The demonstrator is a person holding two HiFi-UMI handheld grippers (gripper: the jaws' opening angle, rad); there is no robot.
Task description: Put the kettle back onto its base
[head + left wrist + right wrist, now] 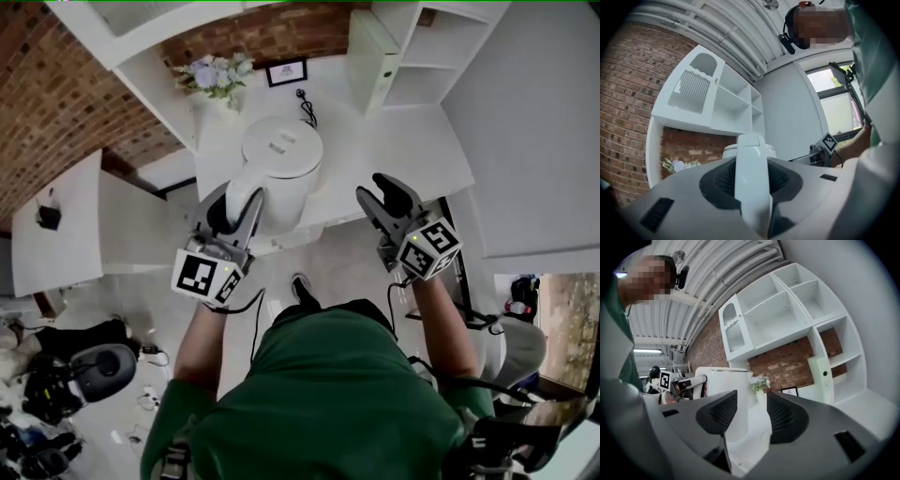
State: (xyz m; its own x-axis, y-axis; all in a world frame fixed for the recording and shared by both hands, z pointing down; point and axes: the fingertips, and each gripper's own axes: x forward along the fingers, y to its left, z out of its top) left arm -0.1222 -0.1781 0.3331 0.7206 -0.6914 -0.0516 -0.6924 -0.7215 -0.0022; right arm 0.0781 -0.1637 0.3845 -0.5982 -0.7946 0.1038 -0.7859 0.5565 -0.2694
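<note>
Carry white kettle [281, 159], located at near edge of surface [403, 150], by its rigid handle [752, 178], clamped in left gripper [234, 211], with right gripper [375, 190] spread empty alongside; treat as hard, smooth-walled, possibly water-heavy, and avoid tilting.

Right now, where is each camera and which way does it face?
Head view: on the head, steeply down at kettle and counter; forearms, left gripper, right gripper show.
Left gripper view: rides it, facing shelves; jaws clamped on the handle; right gripper beyond.
Right gripper view: rides it, facing brick wall; jaws open, empty; left gripper beyond.
All share the kettle.
</note>
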